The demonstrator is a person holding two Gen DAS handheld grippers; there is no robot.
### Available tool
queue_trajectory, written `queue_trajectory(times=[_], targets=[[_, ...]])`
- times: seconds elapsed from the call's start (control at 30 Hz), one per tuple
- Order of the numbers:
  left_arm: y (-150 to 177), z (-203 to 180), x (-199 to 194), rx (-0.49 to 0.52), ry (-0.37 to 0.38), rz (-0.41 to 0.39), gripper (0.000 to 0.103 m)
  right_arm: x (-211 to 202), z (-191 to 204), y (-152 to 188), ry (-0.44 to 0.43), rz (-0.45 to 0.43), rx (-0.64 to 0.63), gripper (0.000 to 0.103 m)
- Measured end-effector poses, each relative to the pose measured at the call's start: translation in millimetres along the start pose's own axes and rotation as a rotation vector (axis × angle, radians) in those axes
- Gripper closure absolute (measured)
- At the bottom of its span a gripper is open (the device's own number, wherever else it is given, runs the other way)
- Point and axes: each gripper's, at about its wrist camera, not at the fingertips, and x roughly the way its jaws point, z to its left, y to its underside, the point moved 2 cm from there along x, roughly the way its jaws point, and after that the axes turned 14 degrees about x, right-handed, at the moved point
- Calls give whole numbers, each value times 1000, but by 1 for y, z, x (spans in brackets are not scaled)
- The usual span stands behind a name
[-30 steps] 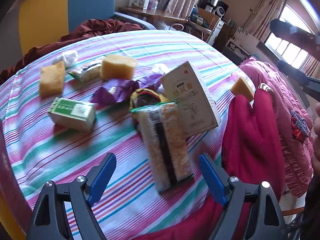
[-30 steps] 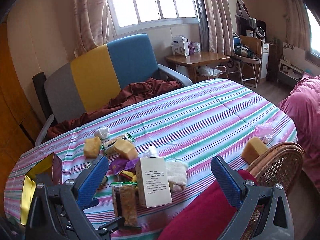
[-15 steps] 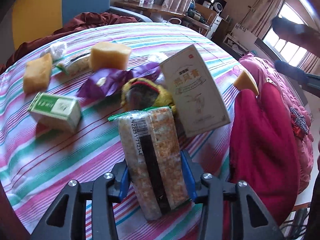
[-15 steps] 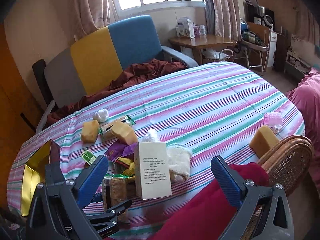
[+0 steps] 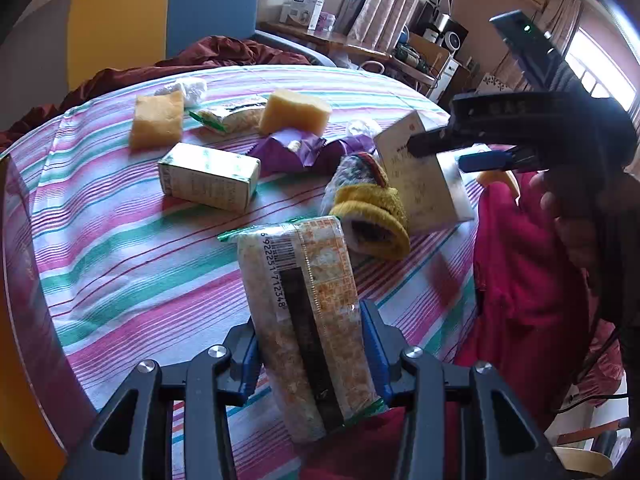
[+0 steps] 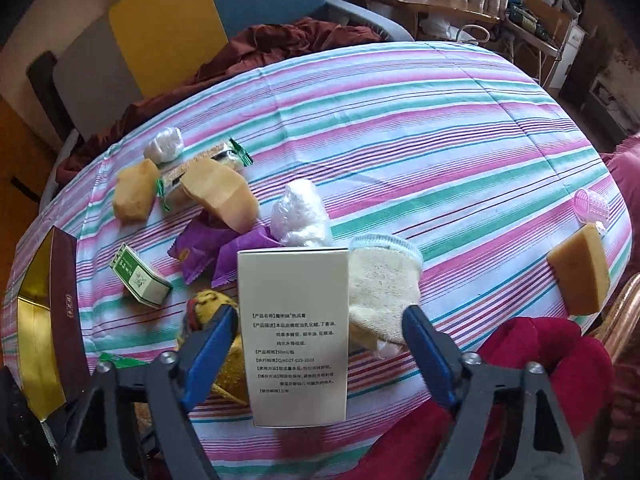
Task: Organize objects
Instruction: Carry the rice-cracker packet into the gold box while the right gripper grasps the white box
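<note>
My left gripper (image 5: 310, 344) is shut on a long cracker packet (image 5: 304, 320) with a barcode and holds it lifted off the striped tablecloth (image 5: 132, 248). My right gripper (image 6: 320, 344) is open, its blue fingers on either side of a cream box (image 6: 294, 332) with printed text, not touching it. In the left wrist view the right gripper (image 5: 452, 152) hangs over the same box (image 5: 424, 176). A yellow sock (image 5: 372, 216) lies just past the packet.
On the cloth lie a green box (image 5: 208, 176), yellow sponges (image 5: 156, 120) (image 5: 294, 112) (image 6: 580, 276), a purple wrapper (image 6: 212, 252), a cream sock (image 6: 380, 288), white bags (image 6: 300, 216) and a pink roller (image 6: 592, 204). An open gold-lined box (image 6: 44, 320) stands at the left. Red cloth (image 6: 520, 360) drapes the near edge.
My left gripper, shut on the cracker packet half a second ago, has lifted it. My right gripper has come down and forward around the cream box.
</note>
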Motion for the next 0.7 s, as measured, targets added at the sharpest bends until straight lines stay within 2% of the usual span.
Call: queue_trajectory(times=[0.07,0.17,0.3,0.5,0.7], targets=[[2,2,-7,-13,-1,-19,59,7,2,0,0,38,-10,37],[-5,4,-16,-28,-18,-55,59,10,13,3,18,30,-51,46],[-5,22,-47,-61,-89,-109,59,13,28,8,65,9,-115,52],[13,66,-100,-179,-242,-159,59,10,23,6,47,-8,-107,53],[47,109,-145,-250,-475,-144,59,10,25,5,41,-15,-104,53]])
